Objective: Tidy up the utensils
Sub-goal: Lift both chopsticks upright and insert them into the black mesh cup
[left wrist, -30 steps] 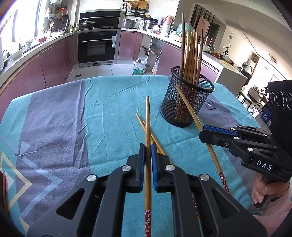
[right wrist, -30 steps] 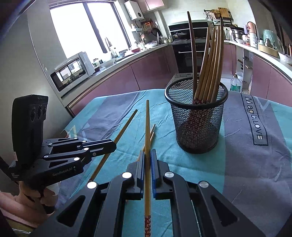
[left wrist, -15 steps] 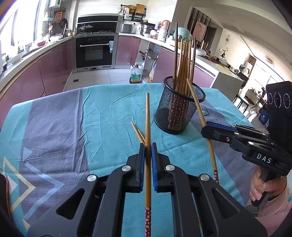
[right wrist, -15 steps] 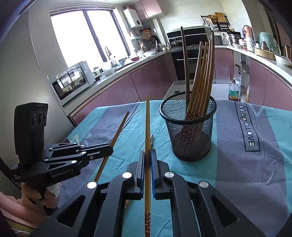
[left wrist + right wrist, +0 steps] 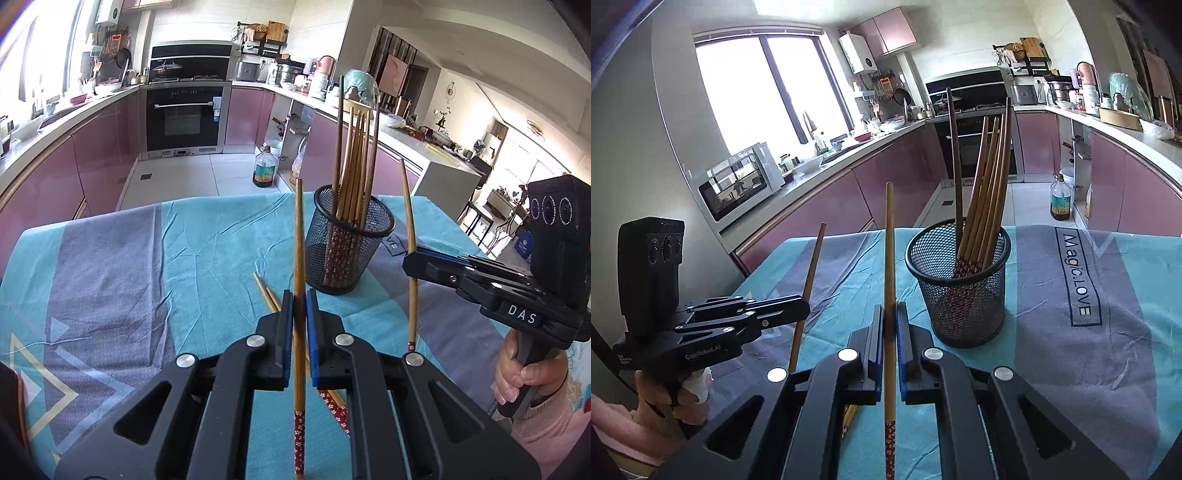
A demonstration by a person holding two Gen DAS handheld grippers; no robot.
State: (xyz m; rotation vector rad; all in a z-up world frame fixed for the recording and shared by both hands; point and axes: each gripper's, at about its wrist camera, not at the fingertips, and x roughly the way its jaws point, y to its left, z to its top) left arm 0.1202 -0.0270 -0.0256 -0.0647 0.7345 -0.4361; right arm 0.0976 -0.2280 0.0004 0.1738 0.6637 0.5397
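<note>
Each gripper is shut on one wooden chopstick with a red patterned end. My left gripper [image 5: 300,301] clamps a chopstick [image 5: 299,236] that points up and away, just left of the black mesh cup [image 5: 347,251]. My right gripper [image 5: 890,317] clamps its own chopstick [image 5: 889,243], left of the mesh cup [image 5: 960,295]. The cup holds several upright chopsticks [image 5: 982,184]. Two more chopsticks [image 5: 267,293] lie on the cloth below the left gripper. The right gripper [image 5: 415,258] also shows at the right of the left wrist view, and the left gripper [image 5: 803,308] at the left of the right wrist view.
A teal and grey tablecloth [image 5: 147,266] covers the table [image 5: 1108,350]. A person's hands [image 5: 517,373] hold the gripper handles at the near edge. Purple kitchen cabinets, an oven [image 5: 184,114] and an oil bottle [image 5: 264,170] on the floor lie beyond the far table edge.
Both grippers rose with their chopsticks, which now stand steeper and clear of the cloth. The cup looks farther off and lower in both views.
</note>
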